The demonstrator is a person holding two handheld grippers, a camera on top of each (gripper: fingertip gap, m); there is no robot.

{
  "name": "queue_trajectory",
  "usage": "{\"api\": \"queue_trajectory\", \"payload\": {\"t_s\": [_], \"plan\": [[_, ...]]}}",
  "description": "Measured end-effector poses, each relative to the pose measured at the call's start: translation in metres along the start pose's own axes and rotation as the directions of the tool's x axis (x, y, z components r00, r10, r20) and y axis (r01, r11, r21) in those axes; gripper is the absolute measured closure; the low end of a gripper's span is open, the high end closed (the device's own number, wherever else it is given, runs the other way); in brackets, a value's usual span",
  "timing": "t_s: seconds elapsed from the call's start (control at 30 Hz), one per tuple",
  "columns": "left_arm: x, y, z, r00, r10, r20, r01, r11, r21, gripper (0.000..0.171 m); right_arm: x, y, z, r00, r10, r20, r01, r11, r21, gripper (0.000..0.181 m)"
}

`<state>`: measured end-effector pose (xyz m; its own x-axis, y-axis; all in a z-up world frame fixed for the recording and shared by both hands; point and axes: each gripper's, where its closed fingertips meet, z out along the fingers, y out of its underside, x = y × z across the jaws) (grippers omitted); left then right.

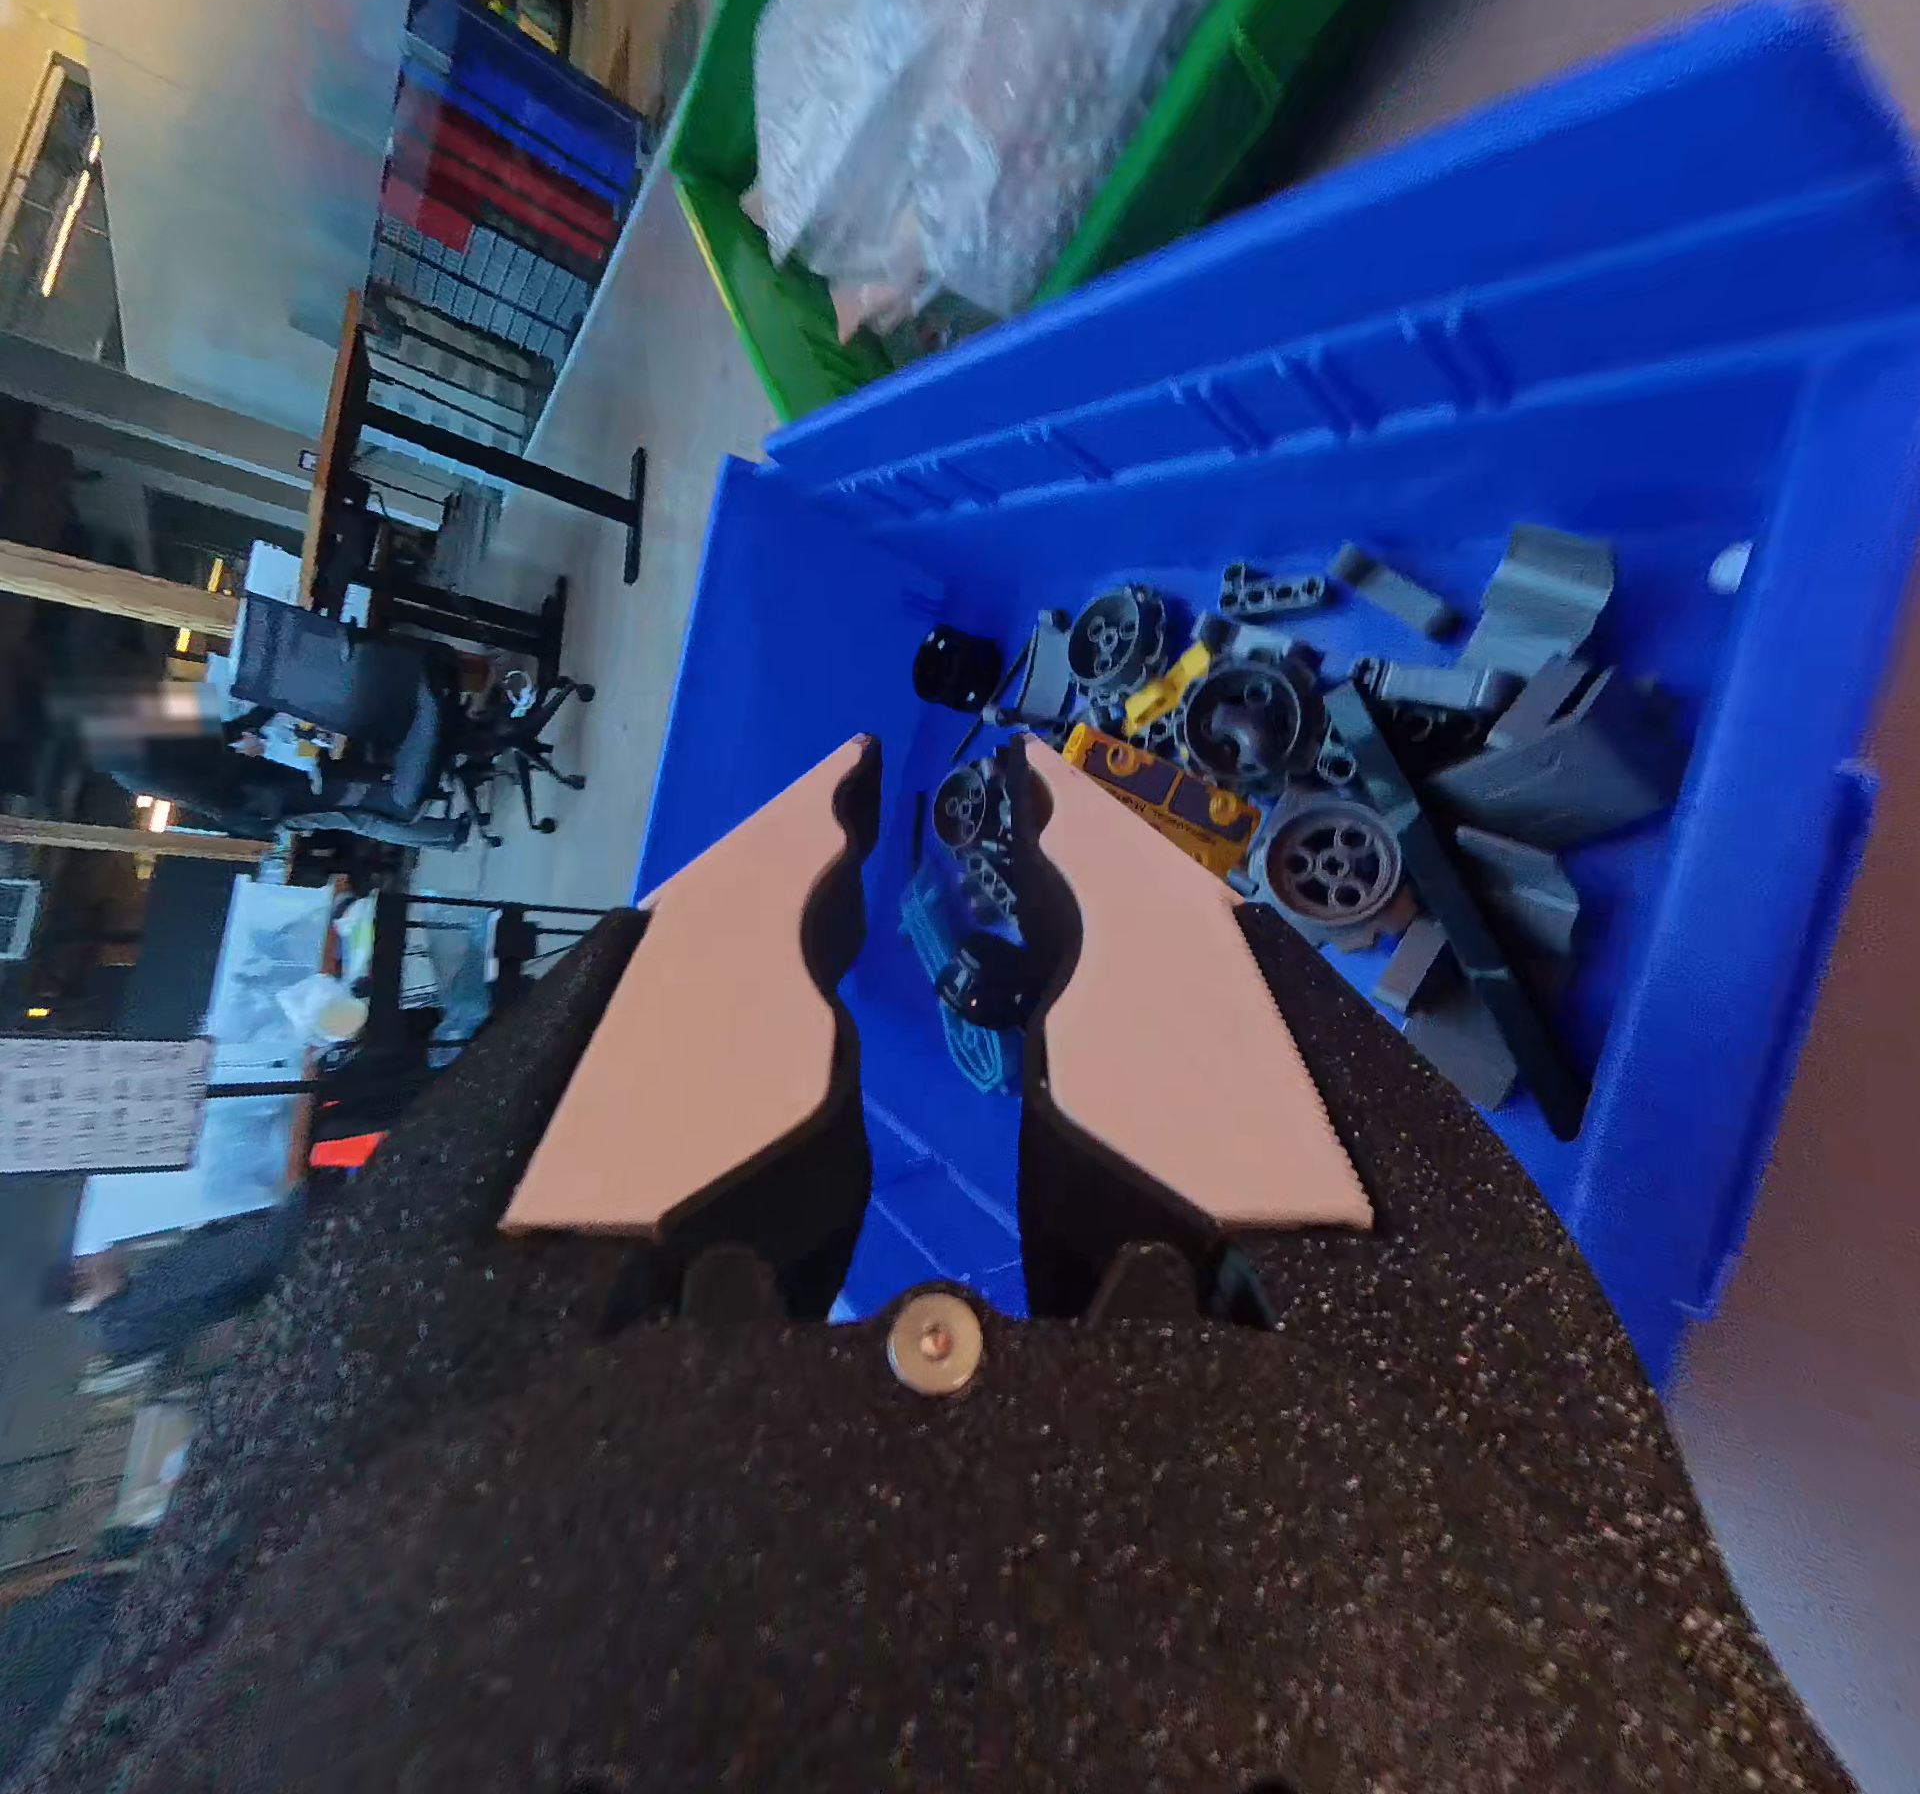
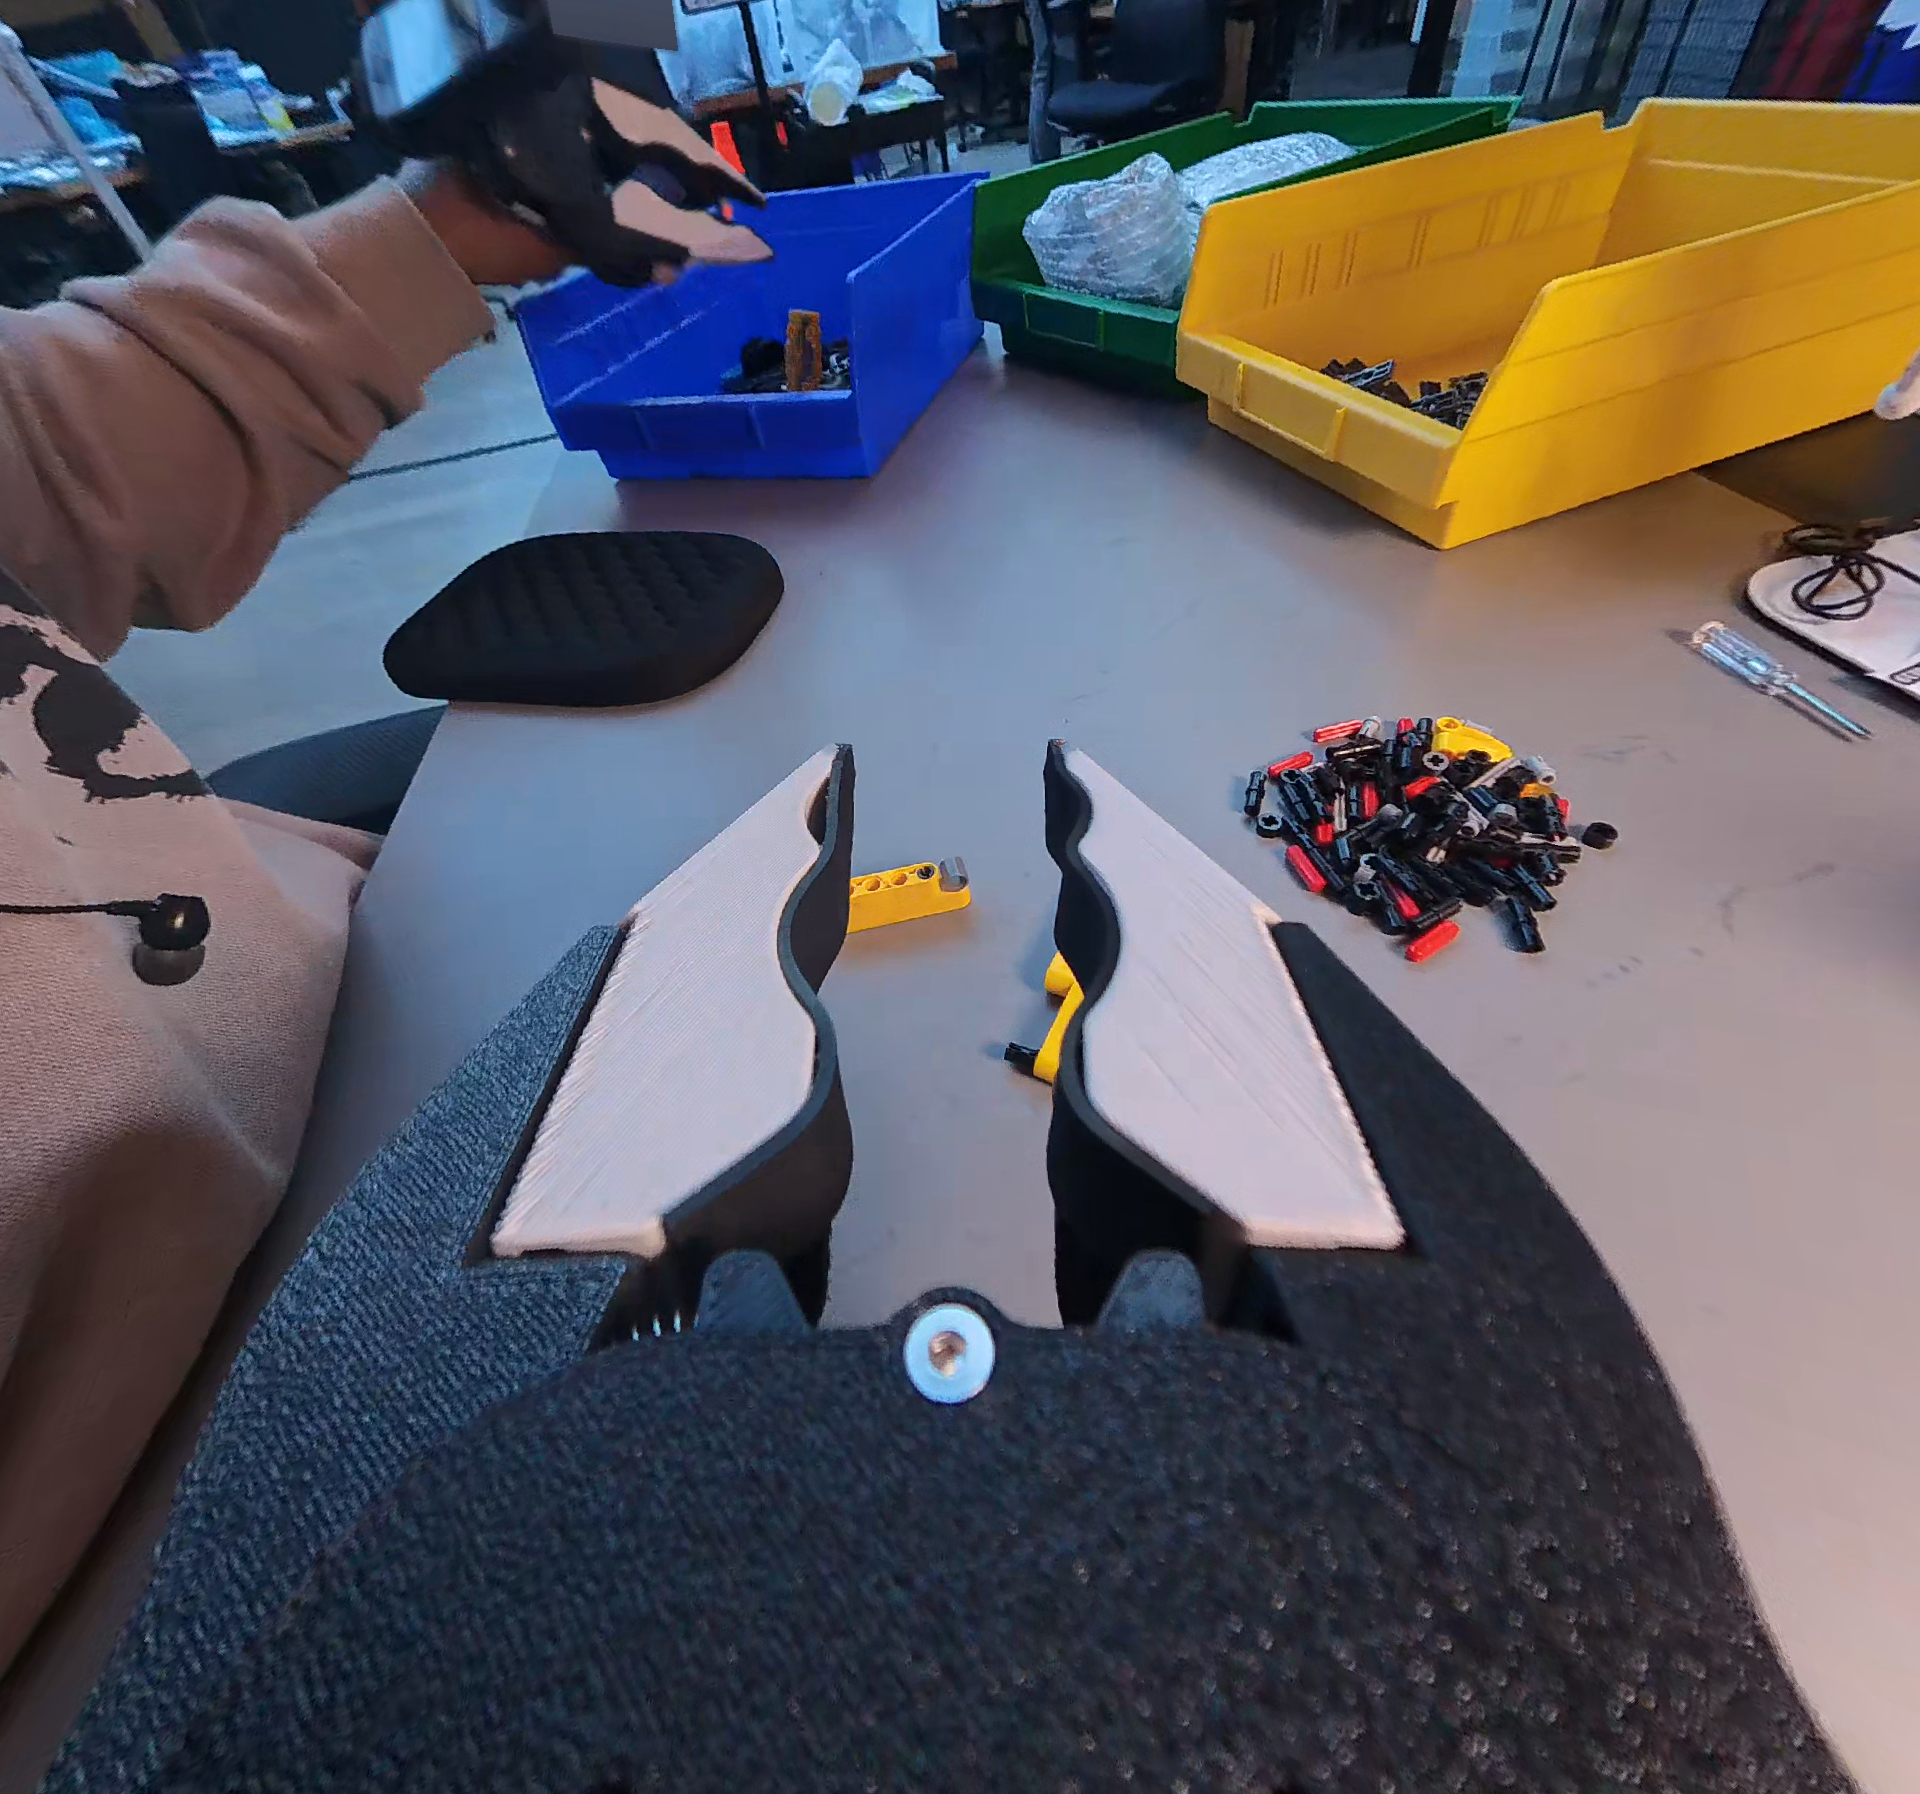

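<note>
The left gripper [image 1: 945, 757] hangs narrowly parted and empty over the blue bin [image 1: 1714, 310] of grey parts, while the right gripper [image 2: 949, 757] stands wide above the yellow beam [image 2: 906, 890], low centre.

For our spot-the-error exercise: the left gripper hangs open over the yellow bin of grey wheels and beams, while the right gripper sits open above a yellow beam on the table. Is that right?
One detail is wrong: the bin under the left gripper is the blue bin, not a yellow one, as the left wrist view shows. The right gripper is indeed open above the yellow beam on the table.
</note>
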<state>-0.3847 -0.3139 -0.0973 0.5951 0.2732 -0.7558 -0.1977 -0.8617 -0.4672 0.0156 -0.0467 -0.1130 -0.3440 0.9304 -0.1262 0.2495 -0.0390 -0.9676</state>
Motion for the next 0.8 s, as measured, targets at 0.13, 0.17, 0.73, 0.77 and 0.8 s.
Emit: {"api": "queue_trajectory", "payload": {"t_s": [0.13,0.17,0.73,0.77,0.8], "plan": [[-0.017,-0.034,-0.024,0.974,-0.219,-0.053,0.225,0.960,0.166,0.150,0.000,0.001,0.001,1.000,0.010,0.006,-0.010,1.000,-0.001,0.145],[-0.015,-0.047,-0.031,0.964,-0.251,-0.090,0.265,0.941,0.213,0.150,0.000,0.002,0.001,1.000,0.012,0.008,-0.012,1.000,-0.001,0.145],[0.325,-0.261,-0.140,0.269,0.531,-0.804,0.211,0.782,0.587,0.140,0.015,0.021,0.002,0.993,-0.092,-0.077,0.083,0.990,-0.117,0.145],[0.333,-0.264,-0.140,0.230,0.538,-0.811,0.211,0.786,0.581,0.141,0.017,0.024,0.001,0.989,-0.114,-0.090,0.100,0.985,-0.142,0.145],[0.337,-0.267,-0.138,0.204,0.530,-0.823,0.224,0.793,0.566,0.142,0.019,0.029,0.001,0.987,-0.129,-0.098,0.111,0.978,-0.175,0.145]]}}
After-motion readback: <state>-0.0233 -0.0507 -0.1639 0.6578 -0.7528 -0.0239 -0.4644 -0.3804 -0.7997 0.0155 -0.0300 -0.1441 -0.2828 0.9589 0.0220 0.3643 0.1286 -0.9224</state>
